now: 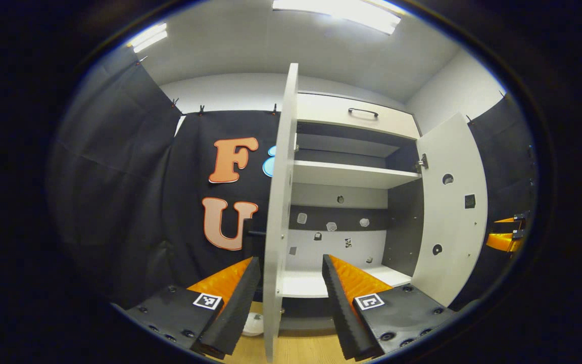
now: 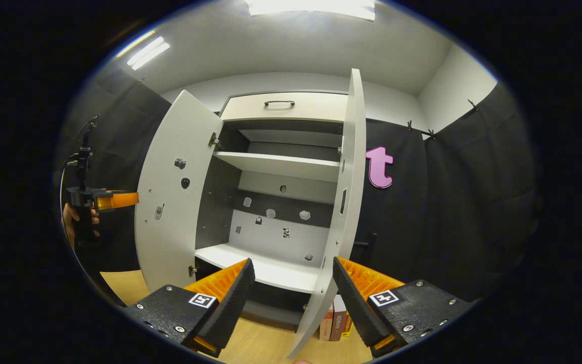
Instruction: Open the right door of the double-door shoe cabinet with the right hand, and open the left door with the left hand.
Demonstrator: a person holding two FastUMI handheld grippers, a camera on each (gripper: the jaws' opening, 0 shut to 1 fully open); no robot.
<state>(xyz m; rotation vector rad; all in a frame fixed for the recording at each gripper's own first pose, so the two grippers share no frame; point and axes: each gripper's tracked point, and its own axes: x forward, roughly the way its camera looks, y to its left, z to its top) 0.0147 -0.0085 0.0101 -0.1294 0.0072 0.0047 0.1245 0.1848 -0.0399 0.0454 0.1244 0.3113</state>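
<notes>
The shoe cabinet [image 1: 351, 177] stood with both doors swung wide. The left door's [image 1: 281, 202] upright edge ran between the left gripper's [image 1: 291, 298] spread, empty fingers; the right door's [image 2: 344, 202] edge likewise stood between the right gripper's [image 2: 293, 298] parted, unloaded fingers.

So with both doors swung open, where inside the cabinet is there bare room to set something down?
The bottom shelf lies bare between the left door and right door; the upper shelf is bare too. It is tighter at the floor by the right door's foot, where books stand.
</notes>
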